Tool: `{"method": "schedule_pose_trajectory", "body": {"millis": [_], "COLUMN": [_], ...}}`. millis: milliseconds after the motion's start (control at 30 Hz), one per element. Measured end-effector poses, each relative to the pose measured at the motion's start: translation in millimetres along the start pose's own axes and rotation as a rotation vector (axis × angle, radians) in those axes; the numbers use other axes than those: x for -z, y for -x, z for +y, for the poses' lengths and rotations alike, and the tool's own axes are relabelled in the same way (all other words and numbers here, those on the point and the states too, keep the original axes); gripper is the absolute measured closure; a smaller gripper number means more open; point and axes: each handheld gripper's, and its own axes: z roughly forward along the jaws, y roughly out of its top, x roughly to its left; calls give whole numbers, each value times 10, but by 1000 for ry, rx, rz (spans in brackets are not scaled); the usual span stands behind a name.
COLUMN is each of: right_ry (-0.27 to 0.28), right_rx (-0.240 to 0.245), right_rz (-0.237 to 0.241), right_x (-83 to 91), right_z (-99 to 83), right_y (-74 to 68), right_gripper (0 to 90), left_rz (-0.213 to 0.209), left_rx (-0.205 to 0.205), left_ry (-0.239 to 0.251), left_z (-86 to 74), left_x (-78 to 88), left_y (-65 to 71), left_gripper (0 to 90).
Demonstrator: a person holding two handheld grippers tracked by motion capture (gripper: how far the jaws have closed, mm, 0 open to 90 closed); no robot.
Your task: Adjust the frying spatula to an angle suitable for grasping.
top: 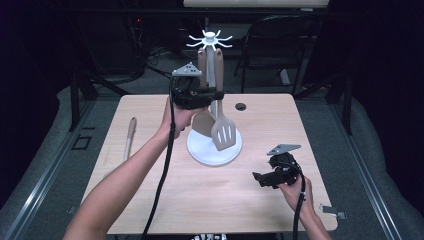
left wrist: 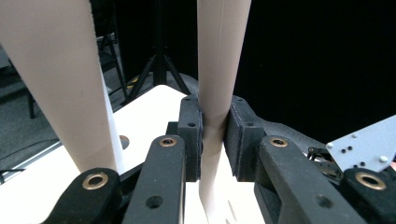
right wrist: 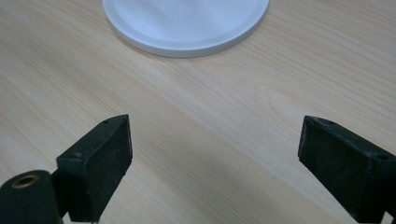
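A white utensil stand has a round base point(top: 200, 151) on the light wood table and a hook crown point(top: 210, 40) on top. Two beige utensils hang from it: a slotted spatula point(top: 223, 132) and a solid turner point(top: 204, 122). My left gripper point(top: 218, 93) is raised beside the stand and shut on the slotted spatula's handle point(left wrist: 219, 56), with the pads point(left wrist: 191, 135) pressing both sides. The turner's handle point(left wrist: 60, 84) hangs just left of it. My right gripper point(top: 257, 177) stands open low over the table, right of the base point(right wrist: 187, 23), with nothing between its jaws point(right wrist: 215, 154).
A wooden spoon point(top: 130, 137) lies near the table's left edge. A cable grommet point(top: 241, 106) sits behind the stand. A dark folding chair point(top: 280, 45) stands beyond the far edge. Bare tabletop point(top: 210, 200) stretches across the near half.
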Motion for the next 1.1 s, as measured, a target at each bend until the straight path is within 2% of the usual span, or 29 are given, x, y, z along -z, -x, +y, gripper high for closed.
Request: {"method": "schedule_pose_trajectory", "body": {"millis": [633,933,1033,1100], "right_ry": [3,3,4,3], "right_rx": [7,9,8,9], "right_rz": [10,10,10,11], "right_x": [1,6,4,5], "right_z": [-1,-1,-1,0], "right_y": [2,4,2,2], "right_gripper": [93,93,93,93], "left_rz": [55,65,65,58], "left_rx": [18,23,34,38], "left_ry": [-7,-13,-10,-10], "left_z": [-7,-22,-19,-17], "left_x": [-44,-52,-31,-14], "left_y": [-73,-72,-76,-79], "left_gripper": [775,770,746,697]}}
